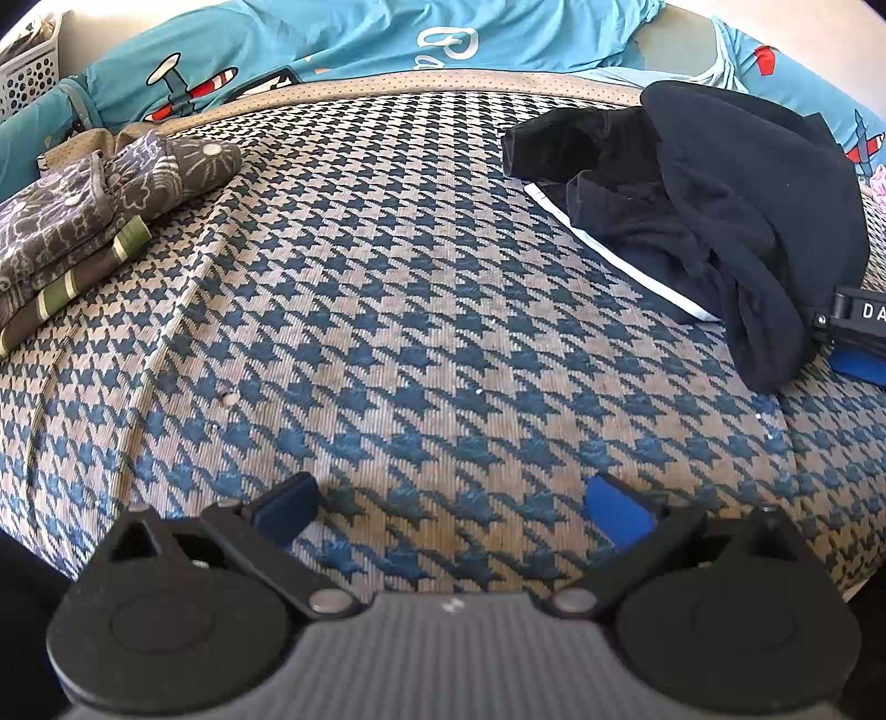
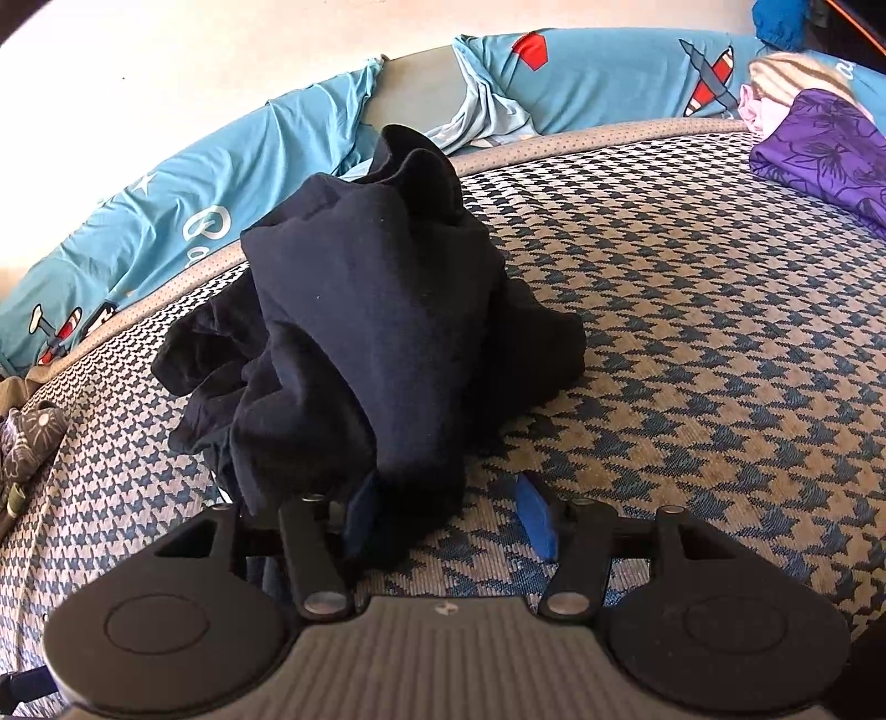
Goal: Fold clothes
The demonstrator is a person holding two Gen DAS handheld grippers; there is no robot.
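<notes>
A dark navy garment (image 1: 720, 210) lies crumpled in a heap on the houndstooth bedspread (image 1: 415, 310), with a white stripe (image 1: 609, 249) along its near edge. In the right wrist view the garment (image 2: 376, 310) rises just ahead of my right gripper (image 2: 448, 520). Its lower fold drapes over the left pad (image 2: 360, 520), while the right pad (image 2: 534, 518) stands clear of it; the jaws are apart and press on nothing. One blue pad (image 1: 861, 366) of that gripper shows beside the heap. My left gripper (image 1: 454, 509) hovers open over bare bedspread, well left of the garment.
Folded grey patterned clothes (image 1: 83, 210) lie at the far left. A teal aeroplane-print sheet (image 1: 387, 39) runs along the back edge, with a white perforated basket (image 1: 27, 72) beyond it. A purple garment (image 2: 830, 155) lies at the far right.
</notes>
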